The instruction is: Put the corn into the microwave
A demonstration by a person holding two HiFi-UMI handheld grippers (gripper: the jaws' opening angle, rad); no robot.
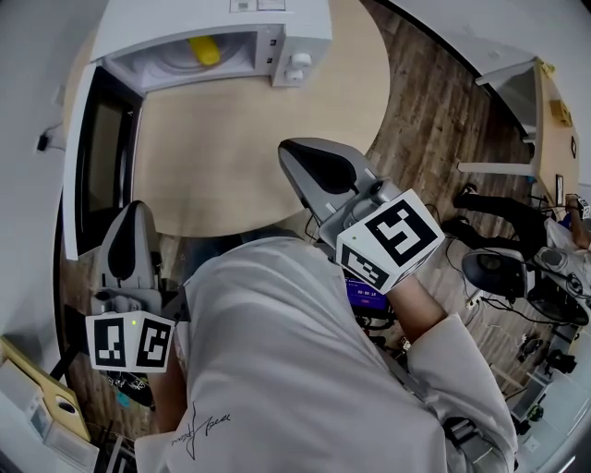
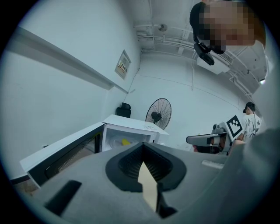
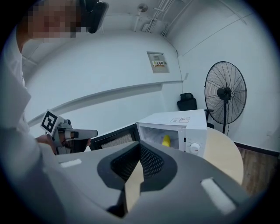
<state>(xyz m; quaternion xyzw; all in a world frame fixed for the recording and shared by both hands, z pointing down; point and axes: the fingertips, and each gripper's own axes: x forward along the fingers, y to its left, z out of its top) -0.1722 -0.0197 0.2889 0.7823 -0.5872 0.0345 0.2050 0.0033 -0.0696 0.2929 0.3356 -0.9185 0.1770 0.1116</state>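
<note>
The yellow corn (image 1: 205, 51) lies inside the white microwave (image 1: 277, 18) at the far end of the round beige table (image 1: 240, 139). The microwave's door (image 1: 92, 157) stands swung wide open to the left. Both gripper views show the corn (image 2: 125, 142) (image 3: 166, 141) in the cavity, well ahead of the jaws. My left gripper (image 1: 136, 207) hangs near the table's near-left edge, beside the open door, shut and empty. My right gripper (image 1: 294, 148) is held over the near part of the table, shut with nothing in it.
A standing fan (image 3: 225, 94) and a black chair (image 3: 187, 100) are beyond the table by the wall. On the wooden floor to the right are a white cabinet (image 1: 517, 88) and a clutter of equipment and cables (image 1: 517, 268).
</note>
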